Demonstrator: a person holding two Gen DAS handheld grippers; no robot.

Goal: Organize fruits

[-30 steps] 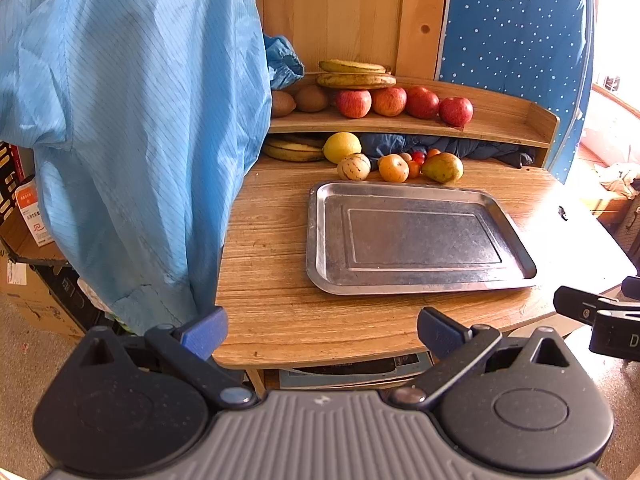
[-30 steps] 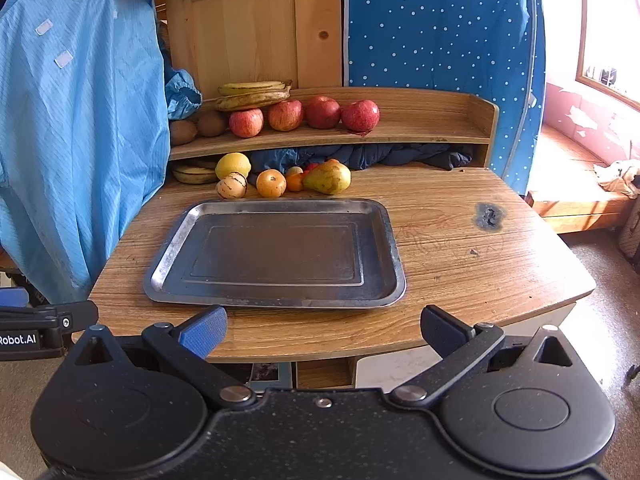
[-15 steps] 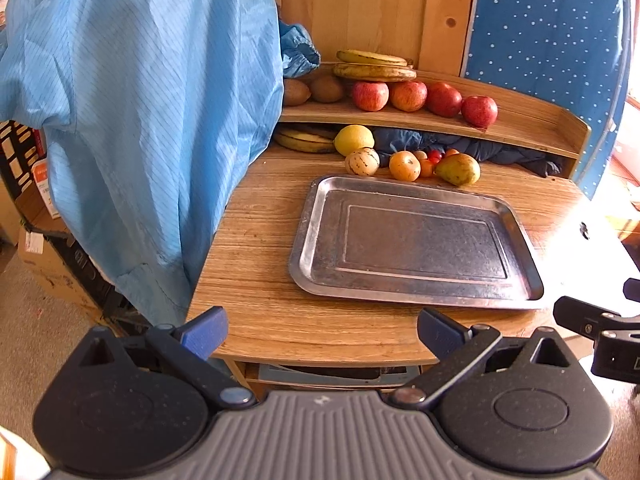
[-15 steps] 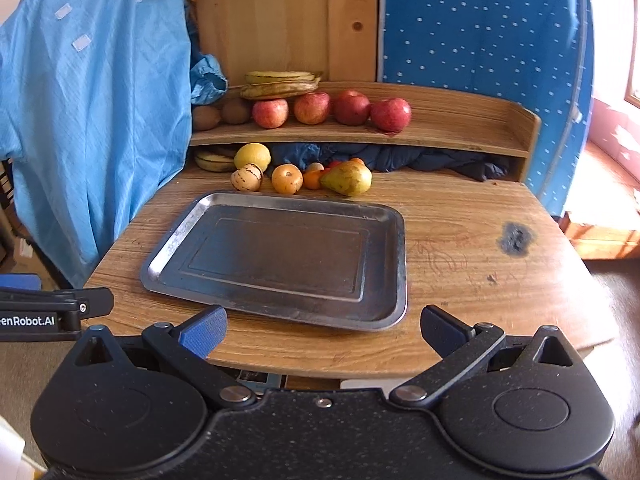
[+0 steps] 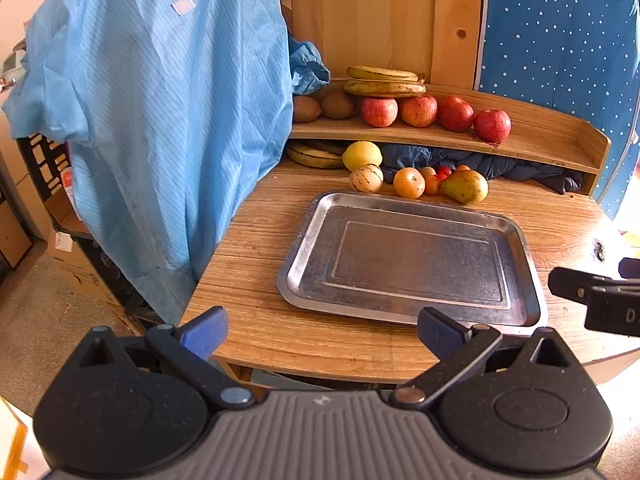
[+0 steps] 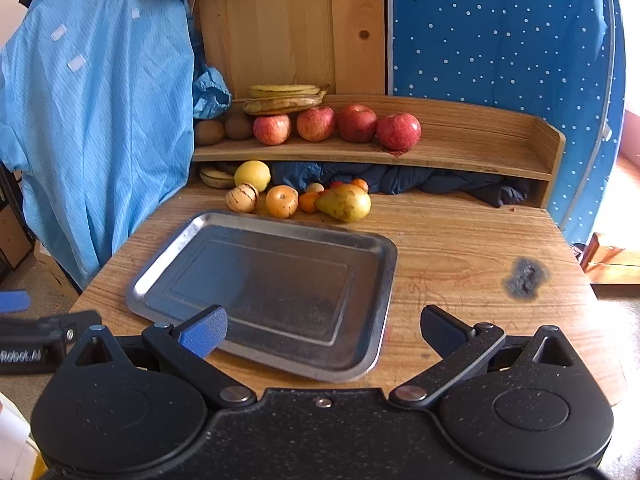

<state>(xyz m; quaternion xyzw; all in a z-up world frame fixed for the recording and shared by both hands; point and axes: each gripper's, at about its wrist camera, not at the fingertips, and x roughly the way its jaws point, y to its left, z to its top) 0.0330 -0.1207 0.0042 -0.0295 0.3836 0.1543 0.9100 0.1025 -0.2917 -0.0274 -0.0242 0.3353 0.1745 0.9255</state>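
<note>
Approaching: both tools, left tool (image 5: 320, 330) and right tool (image 6: 322, 328), spread and empty over the table's (image 6: 460, 248) near edge. Fruit sits behind the bare steel tray (image 6: 380, 264); pear (image 6: 345, 202) nearest. Reach over the tray, straddle its belly.

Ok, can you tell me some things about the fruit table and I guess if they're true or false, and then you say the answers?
1. The metal tray has nothing on it. True.
2. Four red apples sit in a row on the shelf. True.
3. The pear lies inside the tray. False: it lies on the table, just beyond the tray's far edge.
4. The right gripper is holding a banana. False: it is open and holds nothing; the bananas are on the shelf.
5. The left gripper is open too. True.
</note>
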